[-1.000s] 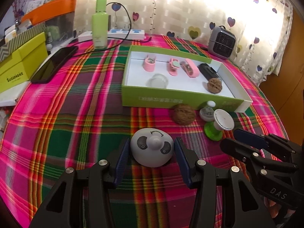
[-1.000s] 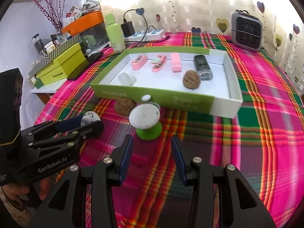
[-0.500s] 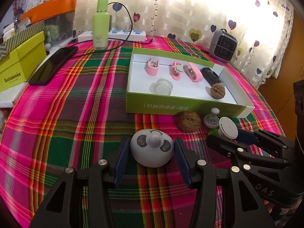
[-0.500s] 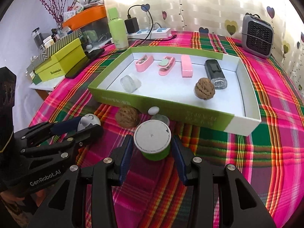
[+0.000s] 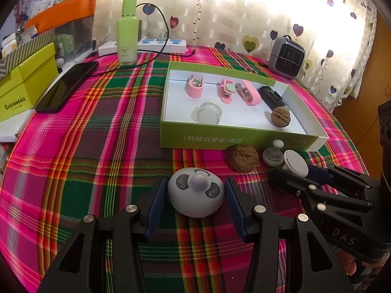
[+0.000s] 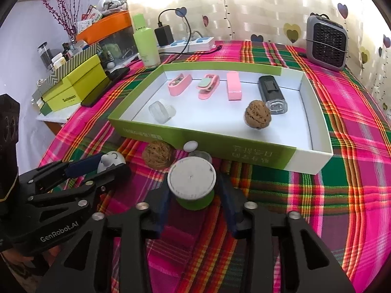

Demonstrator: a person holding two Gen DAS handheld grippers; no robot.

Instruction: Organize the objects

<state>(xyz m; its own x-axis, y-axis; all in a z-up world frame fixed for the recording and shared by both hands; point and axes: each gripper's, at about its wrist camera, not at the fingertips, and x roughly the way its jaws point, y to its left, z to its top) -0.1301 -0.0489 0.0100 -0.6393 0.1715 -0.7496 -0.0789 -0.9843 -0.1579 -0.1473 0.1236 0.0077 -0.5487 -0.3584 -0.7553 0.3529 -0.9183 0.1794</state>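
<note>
curtain (image 5: 244,19): heart-print, backlit | wall (image 6: 22,24): white | tablecloth (image 5: 73,146): plaid

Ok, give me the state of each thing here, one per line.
left gripper: open around the grey dome, which sits on the cloth
right gripper: open around the green-based cap
green box: lidless, partly filled
walnut: on the cloth outside the box

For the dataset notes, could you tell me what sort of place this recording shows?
Most likely a lived-in room at home: a table under a plaid tablecloth, heart-print curtains over a bright window, and a small heater beside a power strip.
</note>
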